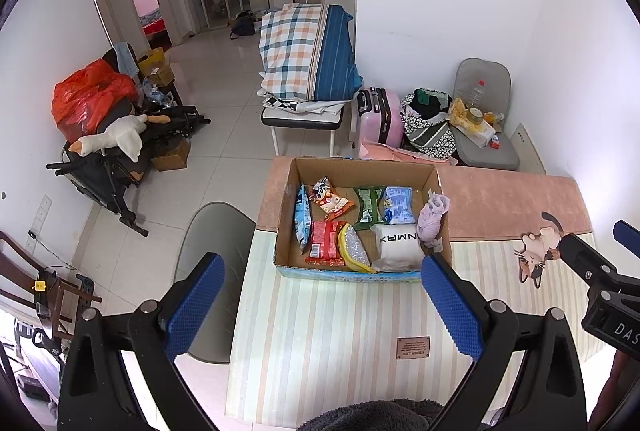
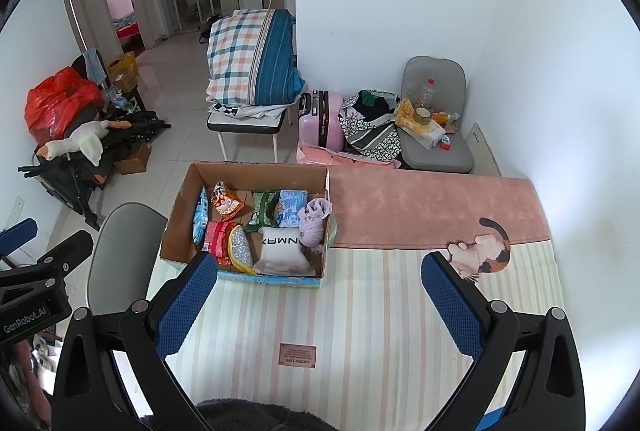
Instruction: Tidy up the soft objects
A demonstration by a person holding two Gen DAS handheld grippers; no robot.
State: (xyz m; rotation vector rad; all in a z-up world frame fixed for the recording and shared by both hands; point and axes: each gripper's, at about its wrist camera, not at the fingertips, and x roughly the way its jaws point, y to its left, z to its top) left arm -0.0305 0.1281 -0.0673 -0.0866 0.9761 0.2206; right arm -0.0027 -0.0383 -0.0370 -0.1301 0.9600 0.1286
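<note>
Both sets of jaws are wide open and hold nothing. The left gripper (image 1: 322,305) and the right gripper (image 2: 318,305) hang over the striped worktop (image 2: 360,311), near us. A bit farther sits one cardboard box (image 1: 288,231). Inside I count eight soft things: six snack bags, one white pillow (image 1: 400,245) and one purple cloth (image 1: 434,219). The sorting looks almost done. Next, look for any soft thing left outside

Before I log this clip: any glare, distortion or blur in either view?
Left wrist: fisheye bends the walls, black vignette in the corners, right wall washed out, box sharp. Right wrist: same curvature, glare on the right wall, floor tiles shiny.
</note>
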